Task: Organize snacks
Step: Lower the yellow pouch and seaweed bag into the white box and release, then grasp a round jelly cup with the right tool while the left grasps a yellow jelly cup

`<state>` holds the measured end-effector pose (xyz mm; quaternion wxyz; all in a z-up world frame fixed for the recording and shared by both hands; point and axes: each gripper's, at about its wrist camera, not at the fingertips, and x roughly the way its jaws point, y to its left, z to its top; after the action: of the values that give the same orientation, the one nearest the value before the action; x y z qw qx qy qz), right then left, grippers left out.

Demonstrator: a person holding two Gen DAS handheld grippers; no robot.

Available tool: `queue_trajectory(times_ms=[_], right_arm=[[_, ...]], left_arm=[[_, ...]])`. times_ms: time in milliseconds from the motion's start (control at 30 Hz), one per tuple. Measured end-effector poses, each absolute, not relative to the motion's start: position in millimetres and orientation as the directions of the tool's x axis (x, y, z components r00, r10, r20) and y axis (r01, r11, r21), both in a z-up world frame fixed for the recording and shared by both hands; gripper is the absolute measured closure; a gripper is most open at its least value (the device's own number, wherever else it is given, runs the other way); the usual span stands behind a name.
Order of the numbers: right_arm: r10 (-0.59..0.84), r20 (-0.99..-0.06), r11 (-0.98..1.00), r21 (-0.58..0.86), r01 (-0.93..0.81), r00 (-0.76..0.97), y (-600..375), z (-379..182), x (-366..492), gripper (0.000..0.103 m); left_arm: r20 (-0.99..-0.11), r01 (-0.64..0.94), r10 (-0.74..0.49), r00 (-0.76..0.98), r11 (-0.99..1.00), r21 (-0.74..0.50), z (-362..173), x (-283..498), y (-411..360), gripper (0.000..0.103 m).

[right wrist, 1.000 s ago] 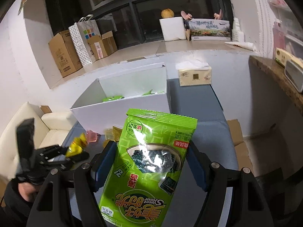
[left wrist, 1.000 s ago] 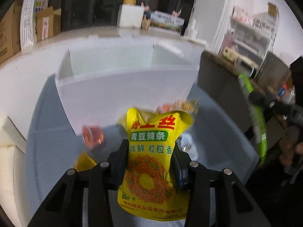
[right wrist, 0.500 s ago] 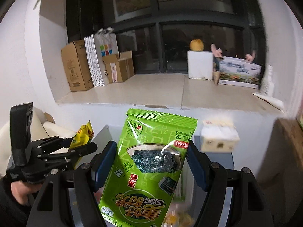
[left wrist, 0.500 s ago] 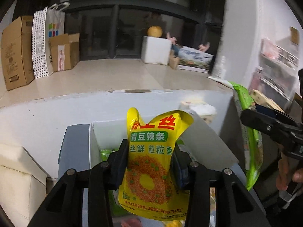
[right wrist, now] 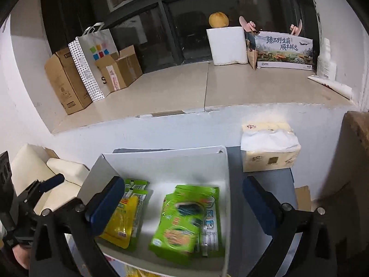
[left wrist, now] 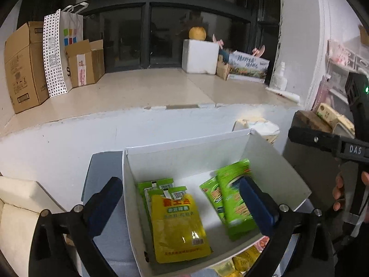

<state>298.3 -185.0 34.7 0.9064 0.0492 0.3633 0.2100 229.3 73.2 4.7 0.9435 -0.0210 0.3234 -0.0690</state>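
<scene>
The left gripper (left wrist: 180, 204) hangs over a white box (left wrist: 184, 147), its jaws opening wide with nothing gripped; the yellow snack pouch (left wrist: 178, 228) lies loose on the box floor beneath them. The right gripper (right wrist: 182, 205) likewise spreads its jaws, opening and holding nothing, above a green seaweed packet (right wrist: 184, 224) resting in the same box.

The left wrist view alone shows the right gripper's black frame with a person's fingers (left wrist: 339, 191) around its handle, and more yellow wrappers (left wrist: 242, 260) outside the box's near wall. The right wrist view alone shows a tissue pack (right wrist: 269, 152) on the grey table (right wrist: 265, 184) just beside the box, and a cream sofa (right wrist: 32, 170) to the left.

The yellow pouch lies flat, long axis running from near wall to far wall, printed top toward the far wall, overlapping green packets (left wrist: 159, 187) under it. The seaweed packet lies flat alongside, roughly parallel, on the box's right side, atop another green packet.
</scene>
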Motion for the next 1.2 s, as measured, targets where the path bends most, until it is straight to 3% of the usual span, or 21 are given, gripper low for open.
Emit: queue_trajectory(times_ms=[100, 233, 300, 333, 400, 467, 600, 733, 1200], right_arm=[[0.434, -0.605, 0.898, 0.231, -0.374, 0.668, -195.9, 43.7, 278.8, 0.0], [0.458, -0.477, 0.886, 0.18, -0.427, 0.75, -207.1, 62.0, 229.2, 0.0], [0.489, -0.252, 0.87, 0.073, -0.487, 0.835, -220.3, 76.0, 167.2, 0.0], [0.506, -0.212, 0.86, 0.051, -0.508, 0.836, -223.5, 76.2, 153.2, 0.0], [0.515, -0.272, 0.853, 0.071, -0.517, 0.813, -231.2, 65.5, 132.6, 0.0], [0.483, -0.435, 0.87, 0.14, -0.473, 0.76, -238.9, 39.1, 123.7, 0.0], [0.407, -0.536, 0.911, 0.179, -0.372, 0.74, -255.5, -20.4, 97.7, 0.0], [0.421, -0.629, 0.903, 0.226, -0.365, 0.653, -264.5, -73.3, 92.0, 0.0], [0.428, -0.714, 0.861, 0.134, -0.491, 0.555, -256.0, -96.3, 168.7, 0.0]], left_arm=[[-0.589, 0.13, -0.169, 0.79, 0.985, -0.109, 10.5, 216.4, 75.4, 0.0], [-0.577, 0.139, -0.181, 0.797, 0.983, -0.116, 10.0, 182.8, 70.5, 0.0], [-0.574, 0.17, -0.194, 0.796, 0.981, -0.095, 6.2, 162.7, 63.6, 0.0], [-0.576, 0.182, -0.196, 0.794, 0.98, -0.082, 2.0, 147.7, 58.8, 0.0], [-0.581, 0.205, -0.225, 0.782, 0.974, -0.1, -7.6, 120.8, 52.1, 0.0], [-0.579, 0.187, -0.216, 0.786, 0.976, -0.111, -15.9, 99.7, 48.3, 0.0], [-0.594, 0.162, -0.212, 0.776, 0.977, -0.137, -46.9, 51.6, 32.4, 0.0], [-0.613, 0.243, -0.299, 0.732, 0.954, -0.176, -75.9, 24.4, 21.1, 0.0], [-0.647, 0.203, -0.278, 0.71, 0.961, -0.19, -91.2, 27.8, 26.6, 0.0]])
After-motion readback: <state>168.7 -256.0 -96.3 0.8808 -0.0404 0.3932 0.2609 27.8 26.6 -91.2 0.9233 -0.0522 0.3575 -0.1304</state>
